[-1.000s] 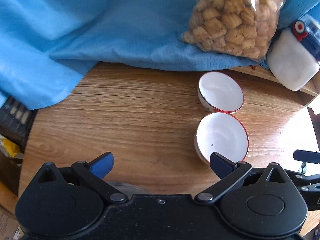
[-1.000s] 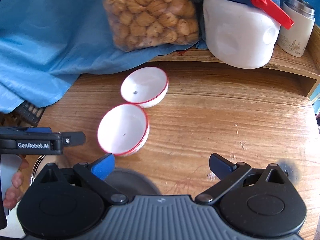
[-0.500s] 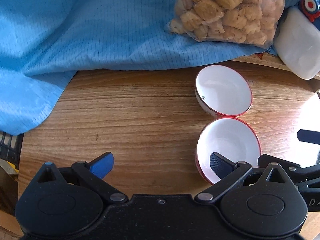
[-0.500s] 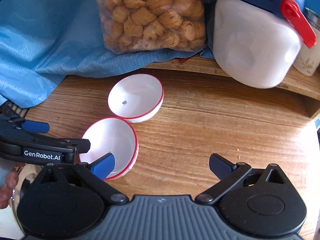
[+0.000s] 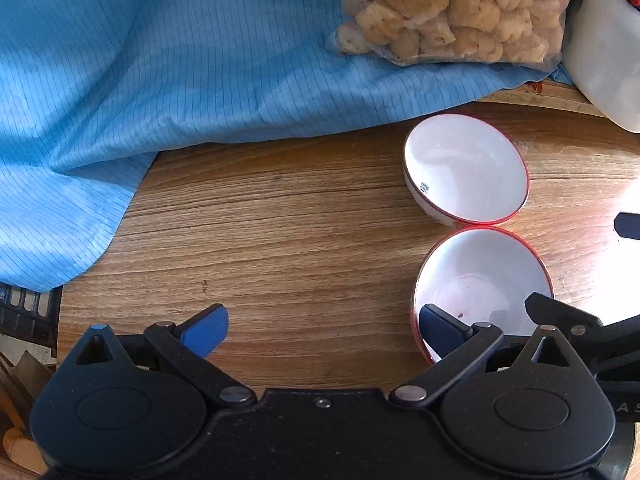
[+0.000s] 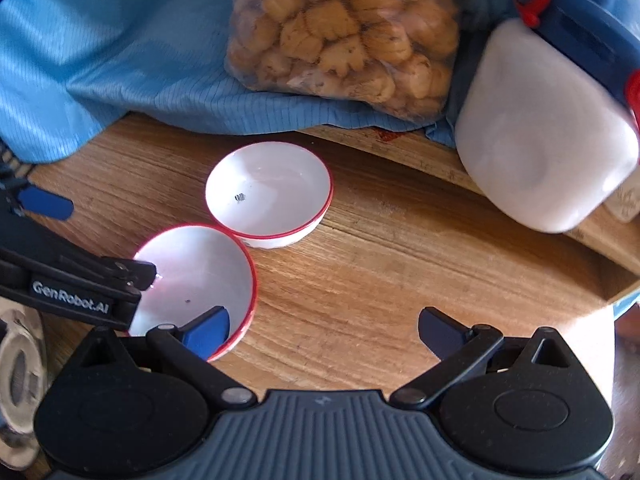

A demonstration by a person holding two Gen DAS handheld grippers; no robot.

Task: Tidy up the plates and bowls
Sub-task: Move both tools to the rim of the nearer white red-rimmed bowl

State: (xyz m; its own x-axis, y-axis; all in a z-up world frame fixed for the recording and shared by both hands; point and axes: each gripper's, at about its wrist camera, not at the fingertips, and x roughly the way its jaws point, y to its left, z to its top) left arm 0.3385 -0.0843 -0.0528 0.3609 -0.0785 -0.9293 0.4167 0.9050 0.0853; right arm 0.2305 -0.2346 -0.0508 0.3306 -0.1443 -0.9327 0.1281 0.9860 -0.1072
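Both claws (image 5: 324,326) (image 6: 324,326) wide open, at near bowl (image 5: 482,280).

- We see a round wooden table (image 5: 304,240) with horizontal grain filling the centre of both views.
- We note a blue cloth (image 5: 168,60) with fine dark lines, draped over the table edge from 9 to 12 o'clock.
- A clear bag of biscuits (image 6: 344,32) rests on the cloth at 12 o'clock.
- A white container (image 6: 548,136) with a blue lid stands at 2 o'clock on a raised wooden shelf (image 6: 592,236).
- Strong sunlight washes out the table surface at 3 o'clock in the left wrist view.
- A dark crate (image 5: 24,312) is visible at 8 o'clock, beyond the table edge.
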